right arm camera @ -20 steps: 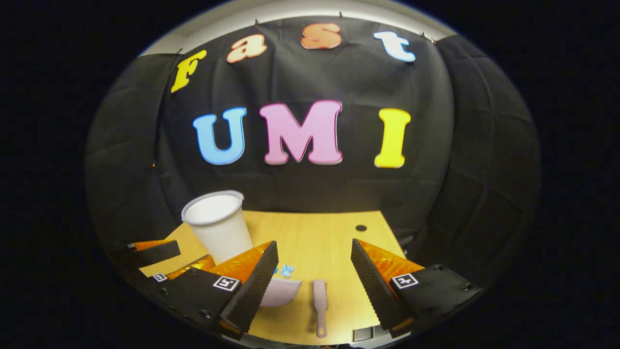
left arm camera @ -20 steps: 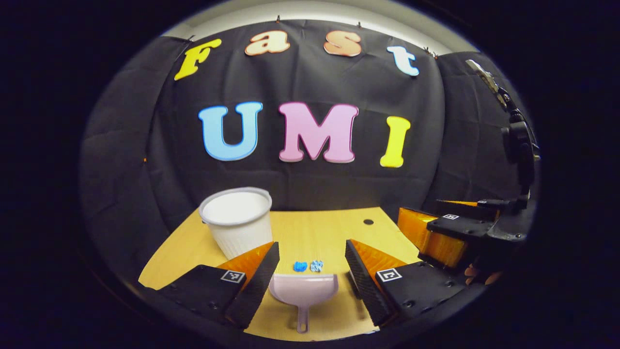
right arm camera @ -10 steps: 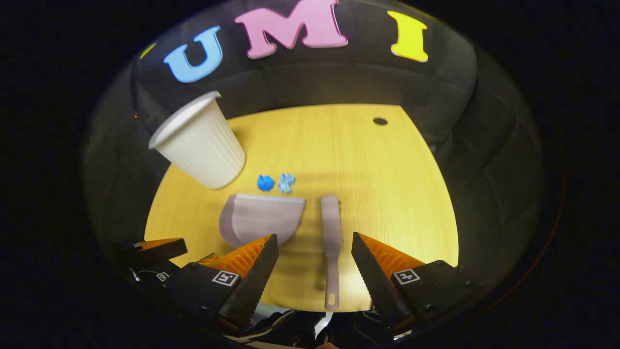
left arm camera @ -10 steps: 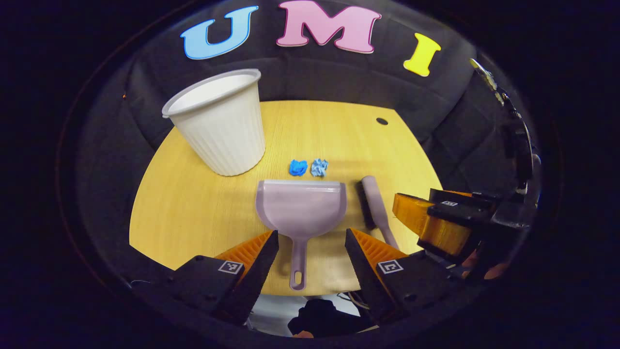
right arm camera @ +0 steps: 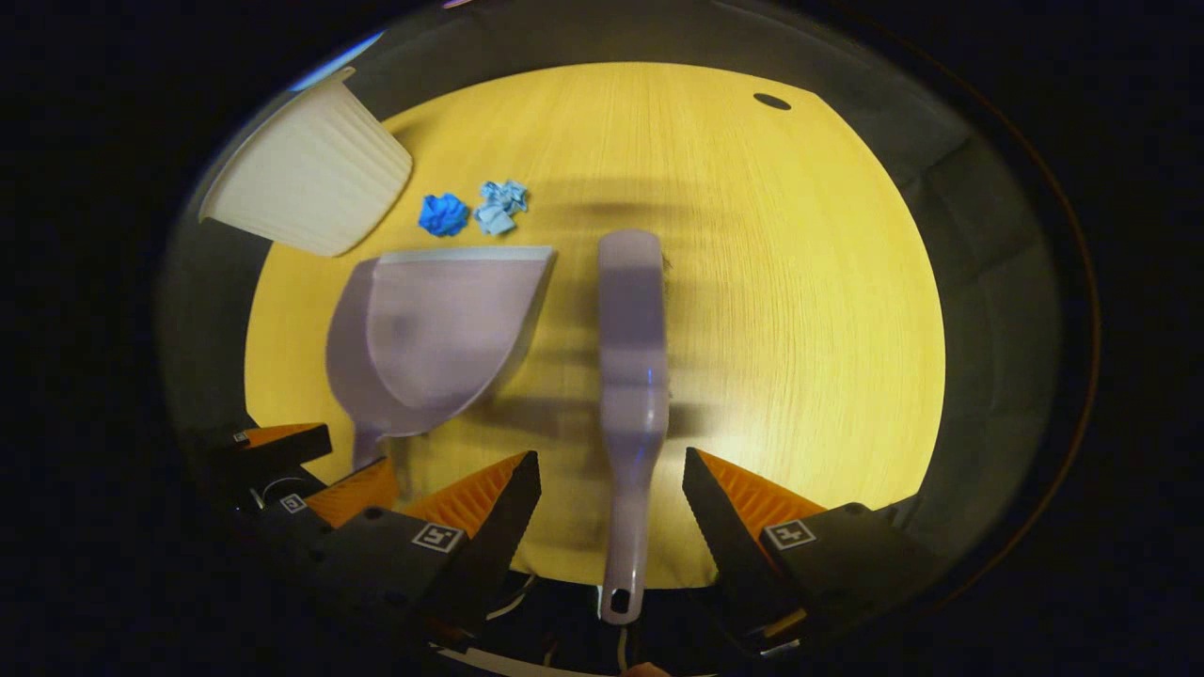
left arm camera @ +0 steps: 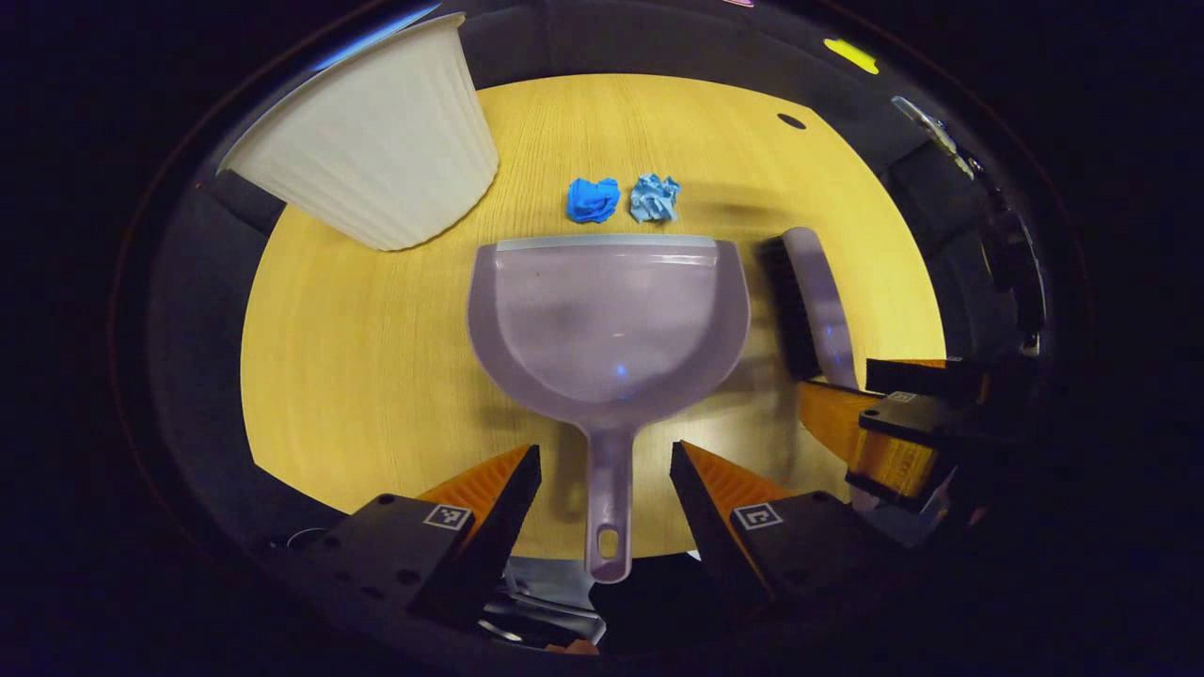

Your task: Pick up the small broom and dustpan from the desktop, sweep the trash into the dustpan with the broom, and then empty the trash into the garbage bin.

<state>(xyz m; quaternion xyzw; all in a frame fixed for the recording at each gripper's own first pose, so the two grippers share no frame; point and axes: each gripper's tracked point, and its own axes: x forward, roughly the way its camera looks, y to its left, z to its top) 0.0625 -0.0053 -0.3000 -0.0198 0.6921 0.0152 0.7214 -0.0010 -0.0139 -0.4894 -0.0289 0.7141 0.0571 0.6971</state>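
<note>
My left tool (left arm camera: 605, 470) is spread astride the dustpan (left arm camera: 609, 320) handle; my right tool (right arm camera: 611, 480) is spread astride the broom (right arm camera: 632, 348) handle, neither touching. The dustpan lies empty on the surface (right arm camera: 800, 282). Beyond its lip: two blue paper wads (left arm camera: 621, 199). Farthest left, the white ribbed garbage bin (left arm camera: 376, 160), rim cut off.

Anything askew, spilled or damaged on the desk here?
Nothing stands out. The two blue paper scraps lie just past the dustpan lip, the broom lies beside it, and the bin stands upright.
</note>
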